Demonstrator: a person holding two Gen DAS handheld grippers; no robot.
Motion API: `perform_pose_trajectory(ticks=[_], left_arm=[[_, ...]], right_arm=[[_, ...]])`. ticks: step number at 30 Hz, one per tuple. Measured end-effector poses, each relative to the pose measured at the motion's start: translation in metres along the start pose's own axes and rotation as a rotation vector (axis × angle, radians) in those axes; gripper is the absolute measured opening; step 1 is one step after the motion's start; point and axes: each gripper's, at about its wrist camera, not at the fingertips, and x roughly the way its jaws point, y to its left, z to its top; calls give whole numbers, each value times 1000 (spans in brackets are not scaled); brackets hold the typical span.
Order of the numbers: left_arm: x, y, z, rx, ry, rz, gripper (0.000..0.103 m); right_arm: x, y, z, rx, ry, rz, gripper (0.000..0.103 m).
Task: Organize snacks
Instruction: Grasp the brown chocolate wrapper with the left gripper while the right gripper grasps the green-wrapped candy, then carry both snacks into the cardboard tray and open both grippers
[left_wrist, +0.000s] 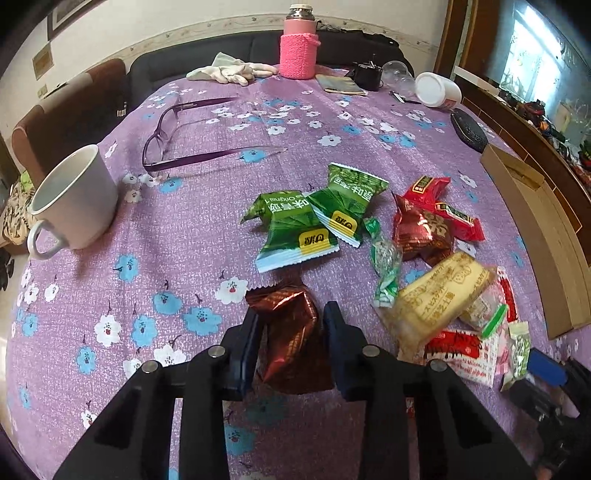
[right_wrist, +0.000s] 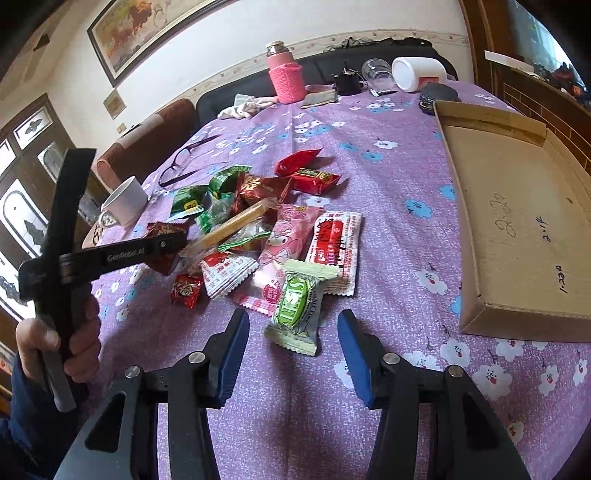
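Observation:
My left gripper (left_wrist: 290, 314) is shut on a dark red foil snack packet (left_wrist: 291, 332), just above the purple flowered tablecloth. In the right wrist view the left gripper (right_wrist: 177, 238) holds that packet (right_wrist: 162, 242) at the left edge of the snack pile. My right gripper (right_wrist: 293, 319) is open, its fingers on either side of a pale green wrapped snack (right_wrist: 297, 306) lying on the cloth. The pile holds two green packets (left_wrist: 317, 221), red packets (left_wrist: 432, 218), a yellow biscuit pack (left_wrist: 439, 295) and a pink packet (right_wrist: 284, 243).
A shallow cardboard tray (right_wrist: 517, 206) lies at the right, with nothing in it. A white mug (left_wrist: 74, 203) and purple glasses (left_wrist: 166, 140) lie at the left. A pink bottle (left_wrist: 299, 48), white gloves, a white jar (left_wrist: 437, 90) and a dark case stand at the far edge.

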Motion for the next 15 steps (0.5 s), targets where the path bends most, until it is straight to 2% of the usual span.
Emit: perform_pose_trajectory(ticks=[4, 8, 10, 12, 15], left_arm=[[-3, -1, -5, 6, -19, 1, 31], [-4, 6, -4, -25, -29, -35, 29], [-4, 8, -3, -34, -30, -53, 29], [-5, 9, -3, -38, -33, -71, 29], [-10, 8, -4, -36, -54, -96, 29]], right_arm=[[3, 3, 3, -14, 11, -32, 49], [8, 5, 10, 0, 22, -63, 49], [11, 7, 11, -8, 20, -95, 42], [14, 12, 11, -38, 24, -125, 24], [14, 15, 11, -57, 25, -144, 19]])
